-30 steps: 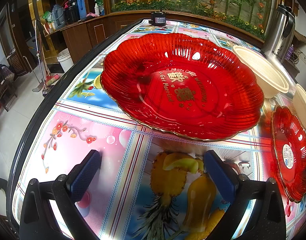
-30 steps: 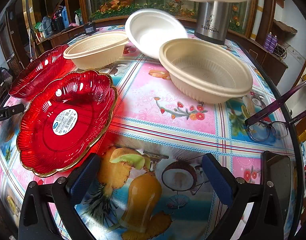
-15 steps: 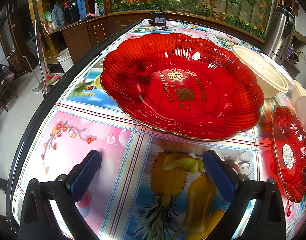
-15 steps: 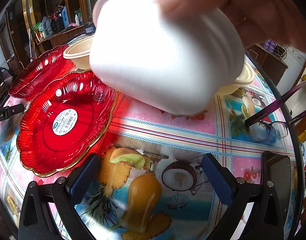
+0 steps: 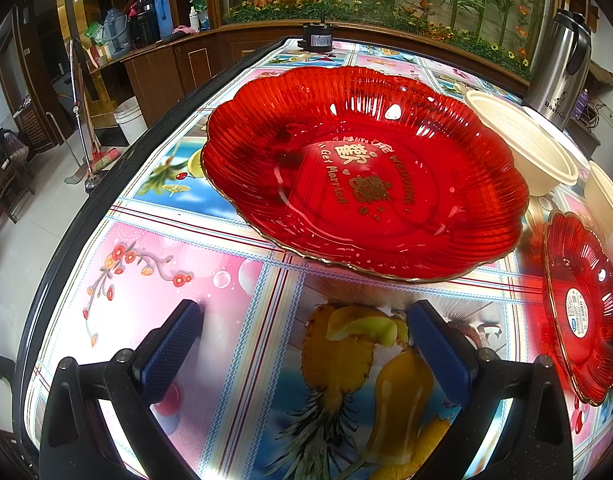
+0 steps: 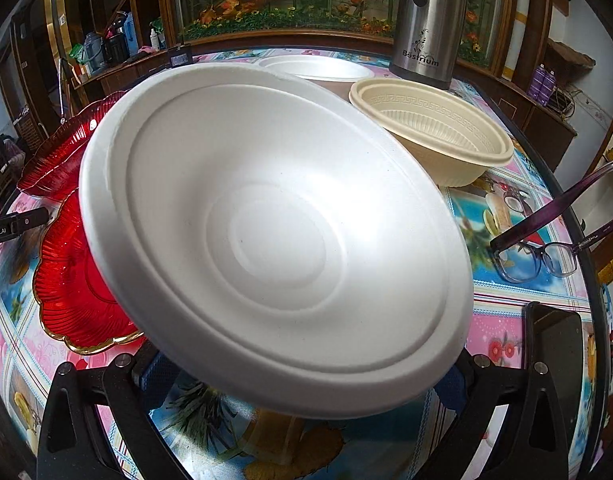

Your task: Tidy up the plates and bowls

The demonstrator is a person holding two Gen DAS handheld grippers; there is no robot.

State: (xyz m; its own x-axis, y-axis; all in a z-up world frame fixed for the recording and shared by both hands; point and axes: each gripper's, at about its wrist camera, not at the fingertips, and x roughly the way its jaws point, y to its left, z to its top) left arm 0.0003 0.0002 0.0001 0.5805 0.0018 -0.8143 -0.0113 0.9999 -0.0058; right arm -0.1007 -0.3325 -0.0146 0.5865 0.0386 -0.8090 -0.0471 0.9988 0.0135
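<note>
Now white bowl (image 6: 274, 248) tilted — rim over right tongs (image 6: 302, 376), spread wide.

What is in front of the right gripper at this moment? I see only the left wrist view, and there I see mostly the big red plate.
Observer: A white foam bowl fills the right wrist view. It is tilted, with its inside facing the camera, just above the right gripper.
Operator: Is the gripper shut on it?
Observer: No. The jaws stand wide apart, and the bowl's lower rim hides part of both pads.
Operator: Is anything fragile on that side?
Observer: Yes, purple eyeglasses rest on the table, near the beige bowl.
</note>
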